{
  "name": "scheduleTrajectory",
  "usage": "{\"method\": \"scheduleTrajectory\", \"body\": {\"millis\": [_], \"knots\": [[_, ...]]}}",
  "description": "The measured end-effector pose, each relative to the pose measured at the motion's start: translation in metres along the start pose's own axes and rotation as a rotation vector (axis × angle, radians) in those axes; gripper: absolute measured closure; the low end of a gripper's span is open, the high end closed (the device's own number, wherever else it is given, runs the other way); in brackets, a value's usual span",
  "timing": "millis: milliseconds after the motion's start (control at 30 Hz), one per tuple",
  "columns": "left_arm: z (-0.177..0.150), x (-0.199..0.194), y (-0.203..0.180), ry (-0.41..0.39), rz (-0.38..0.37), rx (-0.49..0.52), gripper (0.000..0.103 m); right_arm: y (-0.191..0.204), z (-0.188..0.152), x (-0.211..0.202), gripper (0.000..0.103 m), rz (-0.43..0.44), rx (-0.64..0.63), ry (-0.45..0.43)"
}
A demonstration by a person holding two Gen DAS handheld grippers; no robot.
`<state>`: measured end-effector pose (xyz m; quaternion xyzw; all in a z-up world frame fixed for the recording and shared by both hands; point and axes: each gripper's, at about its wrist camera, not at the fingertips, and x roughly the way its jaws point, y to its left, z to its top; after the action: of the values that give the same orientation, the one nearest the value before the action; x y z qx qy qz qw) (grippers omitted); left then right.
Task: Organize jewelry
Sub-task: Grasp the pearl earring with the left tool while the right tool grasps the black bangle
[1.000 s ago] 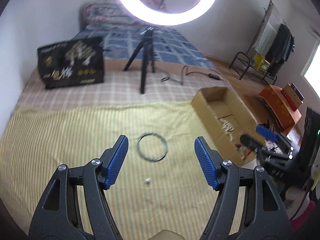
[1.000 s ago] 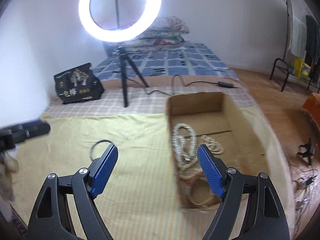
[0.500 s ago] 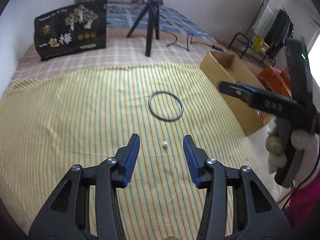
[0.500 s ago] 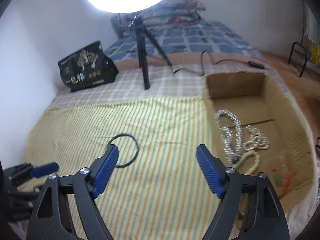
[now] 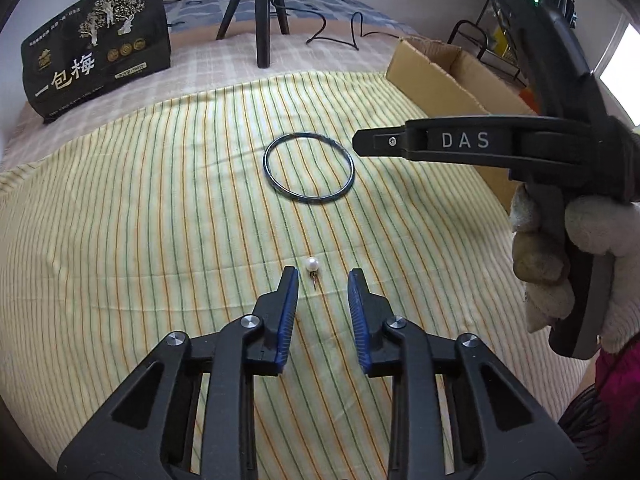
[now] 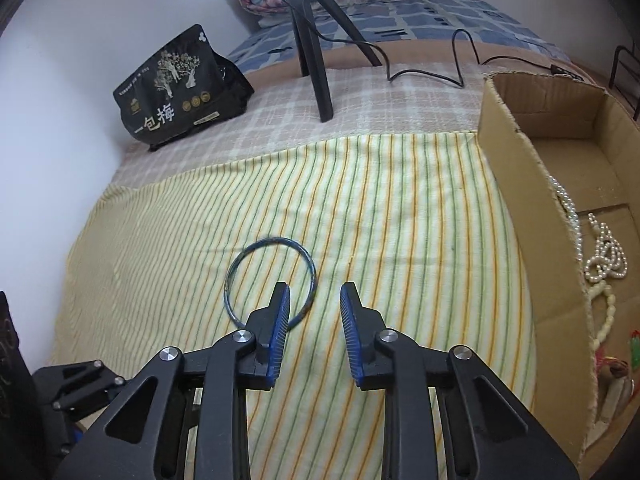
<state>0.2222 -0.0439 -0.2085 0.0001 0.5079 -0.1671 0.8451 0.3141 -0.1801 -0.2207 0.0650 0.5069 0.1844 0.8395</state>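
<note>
A small pearl earring [image 5: 311, 265] lies on the striped yellow cloth [image 5: 140, 220], just ahead of and between the tips of my left gripper [image 5: 322, 276], which is open and empty. A dark bangle [image 5: 309, 172] lies farther ahead; in the right wrist view the bangle [image 6: 269, 280] sits just in front of my right gripper [image 6: 313, 293], partly behind its left finger. The right gripper is open and empty. It also shows from the side in the left wrist view [image 5: 460, 142], held by a gloved hand. A cardboard box [image 6: 532, 184] at the right holds pearl necklaces [image 6: 600, 256].
A black snack bag [image 5: 96, 40] stands at the back left. A tripod [image 5: 262, 12] with a cable [image 6: 440, 64] stands at the back on a checked cloth. The box [image 5: 448, 76] borders the striped cloth's right side.
Both grippers have dropped lower and narrowed. The left has moved up to the pearl earring; the right has swung left from over the box to the bangle.
</note>
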Motion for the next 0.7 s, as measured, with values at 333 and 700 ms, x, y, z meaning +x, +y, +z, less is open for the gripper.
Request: {"method": "scheduleTrajectory", "body": {"millis": [333, 700], "knots": [[0.004, 0.016, 0.001, 0.024, 0.019, 0.007, 0.083, -0.001, 0.005, 0.016, 0.087, 0.009, 0.008, 0.013], [0.007, 0.023, 0.005, 0.023, 0.028, -0.014, 0.096, 0.004, 0.009, 0.032, 0.095, -0.019, -0.006, 0.024]]}}
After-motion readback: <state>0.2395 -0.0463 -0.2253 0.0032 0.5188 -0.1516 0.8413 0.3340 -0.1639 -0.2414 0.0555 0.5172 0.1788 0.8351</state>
